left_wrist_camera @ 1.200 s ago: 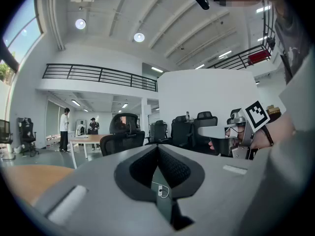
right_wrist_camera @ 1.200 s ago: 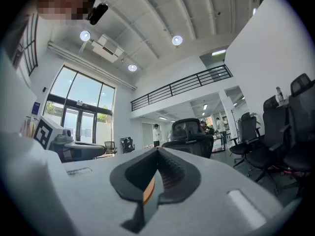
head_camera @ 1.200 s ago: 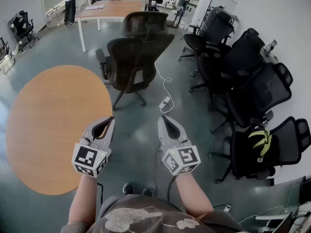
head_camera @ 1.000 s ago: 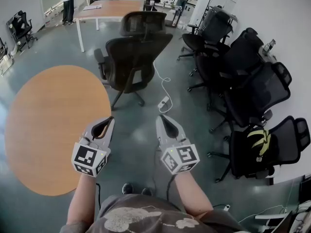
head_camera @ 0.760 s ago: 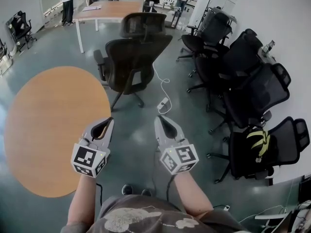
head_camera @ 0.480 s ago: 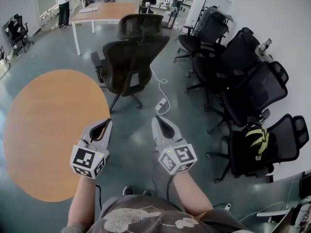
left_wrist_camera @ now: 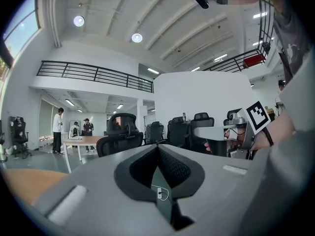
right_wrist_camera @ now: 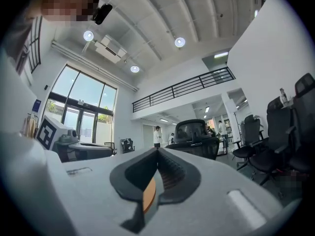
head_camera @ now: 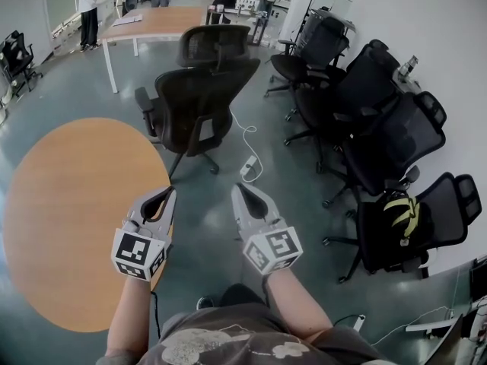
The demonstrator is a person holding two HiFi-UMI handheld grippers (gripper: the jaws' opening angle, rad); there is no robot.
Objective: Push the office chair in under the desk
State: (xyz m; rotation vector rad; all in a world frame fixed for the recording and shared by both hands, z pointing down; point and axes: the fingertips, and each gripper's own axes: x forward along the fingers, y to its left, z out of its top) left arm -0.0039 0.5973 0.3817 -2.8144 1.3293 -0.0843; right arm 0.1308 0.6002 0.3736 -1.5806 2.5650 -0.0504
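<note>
hovering side by side, left gripper [head_camera: 170, 191] and right gripper [head_camera: 237, 187] — jaws closed, empty — facing the office chair [head_camera: 195, 103].

readable text: none | brands: none | numbers: none | signs: none

The left gripper [head_camera: 168, 192] and the right gripper [head_camera: 238, 188] are alike: a light grey plastic shell narrows to a rounded point at the far end, around a dark teardrop-shaped hollow lined with black ribbed pads [left_wrist_camera: 173, 168]. At the near end of each sits a white cube printed with black square markers, the left cube [head_camera: 138, 254] and the right cube [head_camera: 272, 249]. The person wears a grey short-sleeved T-shirt [head_camera: 228, 342] with a pale print across the front.
</note>
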